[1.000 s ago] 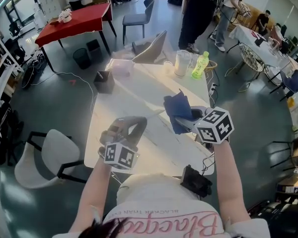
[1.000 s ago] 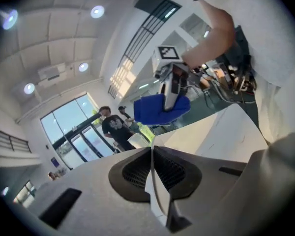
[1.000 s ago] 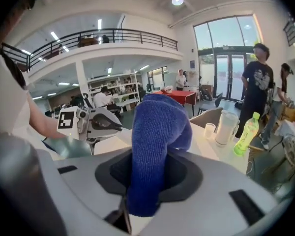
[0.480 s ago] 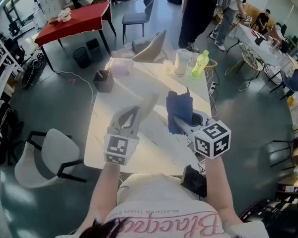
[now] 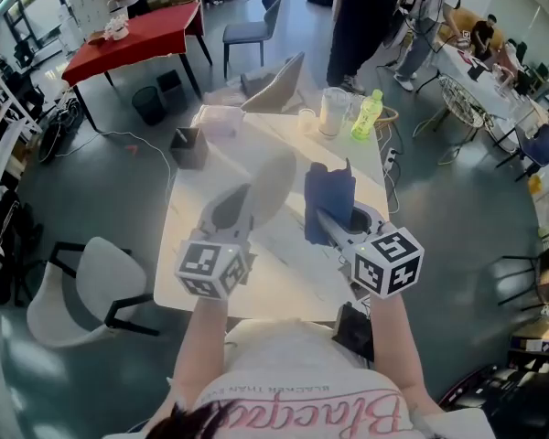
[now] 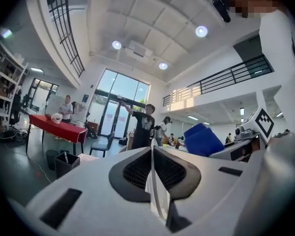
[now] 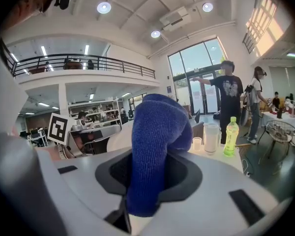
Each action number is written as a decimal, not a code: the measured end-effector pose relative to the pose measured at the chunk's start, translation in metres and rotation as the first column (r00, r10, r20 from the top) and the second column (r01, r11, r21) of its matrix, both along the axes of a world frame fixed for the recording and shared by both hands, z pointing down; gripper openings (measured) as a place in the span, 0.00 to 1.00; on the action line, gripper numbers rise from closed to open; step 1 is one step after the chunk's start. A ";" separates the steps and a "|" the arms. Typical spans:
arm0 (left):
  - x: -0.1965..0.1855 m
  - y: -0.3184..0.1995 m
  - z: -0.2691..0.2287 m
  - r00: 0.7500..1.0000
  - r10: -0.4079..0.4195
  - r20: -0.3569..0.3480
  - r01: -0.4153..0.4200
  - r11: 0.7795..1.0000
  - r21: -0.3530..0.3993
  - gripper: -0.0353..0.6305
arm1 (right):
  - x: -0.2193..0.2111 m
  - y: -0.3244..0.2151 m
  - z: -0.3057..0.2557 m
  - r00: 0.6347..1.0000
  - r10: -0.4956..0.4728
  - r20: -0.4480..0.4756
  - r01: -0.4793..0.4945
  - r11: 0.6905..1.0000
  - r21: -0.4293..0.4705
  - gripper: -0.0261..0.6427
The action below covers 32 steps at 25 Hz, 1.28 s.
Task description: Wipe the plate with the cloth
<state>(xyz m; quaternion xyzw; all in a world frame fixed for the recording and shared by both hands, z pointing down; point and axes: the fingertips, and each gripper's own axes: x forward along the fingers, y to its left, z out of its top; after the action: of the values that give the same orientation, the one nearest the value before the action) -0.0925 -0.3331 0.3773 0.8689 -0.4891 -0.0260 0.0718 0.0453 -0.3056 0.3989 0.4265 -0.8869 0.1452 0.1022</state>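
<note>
My left gripper (image 5: 243,212) is clamping the rim of the white plate (image 5: 273,187), holding it up on edge above the white table (image 5: 190,245). Against that pale top the plate's outline is washing out, and in the left gripper view I am seeing only a thin edge-on sliver between the closed jaws. My right gripper (image 5: 326,223) is pinching the blue cloth (image 5: 330,193) just beside the plate, the bunched fabric covering its pads.
</note>
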 end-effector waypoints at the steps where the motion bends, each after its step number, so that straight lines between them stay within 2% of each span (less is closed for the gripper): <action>1: 0.001 0.001 -0.001 1.000 0.002 -0.007 -0.002 1.000 0.003 0.08 | 0.000 0.001 0.000 1.000 0.004 0.002 -0.004 1.000 0.001 0.20; 10: 0.003 0.001 -0.004 1.000 -0.006 -0.019 0.006 1.000 -0.003 0.08 | 0.012 -0.004 0.000 0.996 0.088 0.024 -0.088 0.996 -0.002 0.20; 32: 0.008 0.004 -0.013 1.000 0.012 -0.028 -0.011 1.000 0.006 0.08 | 0.008 0.000 0.007 0.998 0.064 -0.016 -0.065 0.998 -0.016 0.20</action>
<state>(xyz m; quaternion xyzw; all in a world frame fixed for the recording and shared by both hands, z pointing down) -0.0842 -0.3292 0.3639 0.8714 -0.4829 -0.0391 0.0764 0.0532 -0.3055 0.4055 0.4552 -0.8706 0.1524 0.1077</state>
